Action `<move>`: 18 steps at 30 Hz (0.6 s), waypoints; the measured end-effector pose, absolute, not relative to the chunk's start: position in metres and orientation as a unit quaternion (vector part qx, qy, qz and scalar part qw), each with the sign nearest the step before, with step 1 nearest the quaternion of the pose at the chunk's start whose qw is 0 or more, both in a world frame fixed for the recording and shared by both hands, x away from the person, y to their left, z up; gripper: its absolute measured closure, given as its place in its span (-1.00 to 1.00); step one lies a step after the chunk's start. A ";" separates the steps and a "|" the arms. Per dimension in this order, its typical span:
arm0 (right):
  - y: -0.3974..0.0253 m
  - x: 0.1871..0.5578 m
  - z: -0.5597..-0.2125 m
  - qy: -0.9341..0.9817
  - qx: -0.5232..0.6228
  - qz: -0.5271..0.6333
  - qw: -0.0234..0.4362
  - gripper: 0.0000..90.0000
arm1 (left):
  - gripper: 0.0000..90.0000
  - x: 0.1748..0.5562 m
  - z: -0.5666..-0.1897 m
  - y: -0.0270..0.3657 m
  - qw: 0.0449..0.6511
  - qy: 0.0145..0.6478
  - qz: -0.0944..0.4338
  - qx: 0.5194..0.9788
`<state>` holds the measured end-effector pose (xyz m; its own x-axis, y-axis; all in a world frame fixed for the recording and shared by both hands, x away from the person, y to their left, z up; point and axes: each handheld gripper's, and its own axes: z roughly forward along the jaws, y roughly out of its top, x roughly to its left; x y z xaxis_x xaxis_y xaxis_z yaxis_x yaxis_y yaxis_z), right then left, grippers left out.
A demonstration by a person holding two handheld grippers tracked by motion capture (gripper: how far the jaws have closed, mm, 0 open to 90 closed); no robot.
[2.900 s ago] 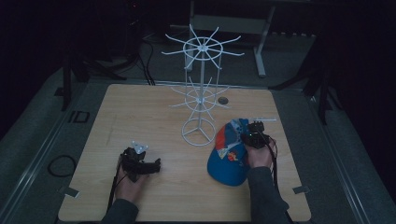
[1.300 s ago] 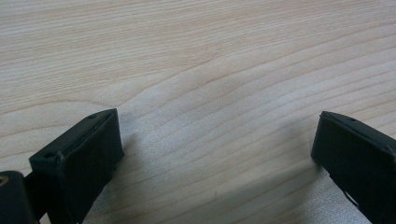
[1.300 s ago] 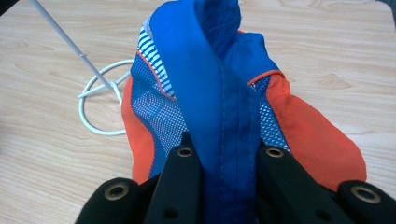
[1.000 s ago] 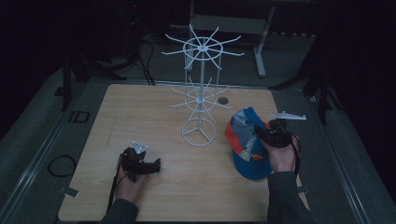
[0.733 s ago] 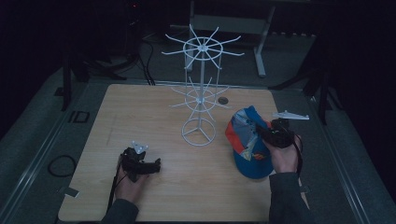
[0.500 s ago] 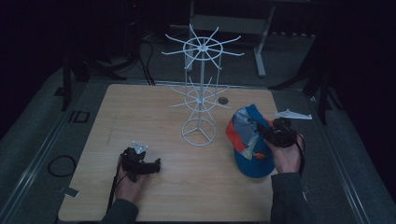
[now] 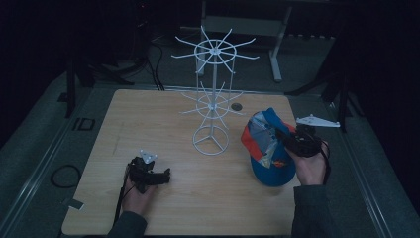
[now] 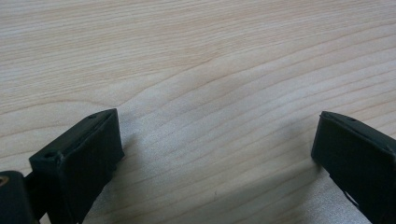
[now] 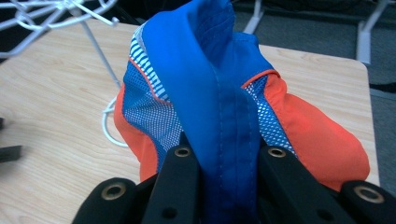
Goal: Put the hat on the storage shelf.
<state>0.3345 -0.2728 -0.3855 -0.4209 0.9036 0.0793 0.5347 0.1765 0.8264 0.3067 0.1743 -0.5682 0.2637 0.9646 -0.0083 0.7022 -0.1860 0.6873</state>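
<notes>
Right hand comes in from the bottom-right corner of the table, forearm pointing up the frame, wrist bent a bit inward toward the middle. The right gripper has its jaws pinched on a blue fabric strip of the cap, w/ the blue/orange/mesh panels bunched up above the jaws. Cap sits at the right side of the table, just right of the white wire rack, near its ring base but apart from it; can't tell if it's lifted or resting on the wood. Left hand is low at the front-left, palm down on the table, left gripper pointing right. Its jaws are spread wide w/ nothing but bare wood between them.
</notes>
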 end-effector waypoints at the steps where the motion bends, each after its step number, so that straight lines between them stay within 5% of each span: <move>1: -0.274 0.334 -0.384 0.734 0.488 0.418 0.221 0.84 | -0.95 0.307 -0.568 0.174 0.297 0.565 0.222 0.737; 18: -0.282 0.328 -0.368 0.727 0.472 0.450 0.214 0.82 | -0.95 0.307 -0.568 0.174 0.297 0.565 0.222 0.738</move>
<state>0.3283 -0.2818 -0.3680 -0.4623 0.8794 0.1135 0.4946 0.1495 0.8562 0.3068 0.1744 -0.5682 0.2638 0.9646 -0.0071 0.7011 -0.1867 0.6882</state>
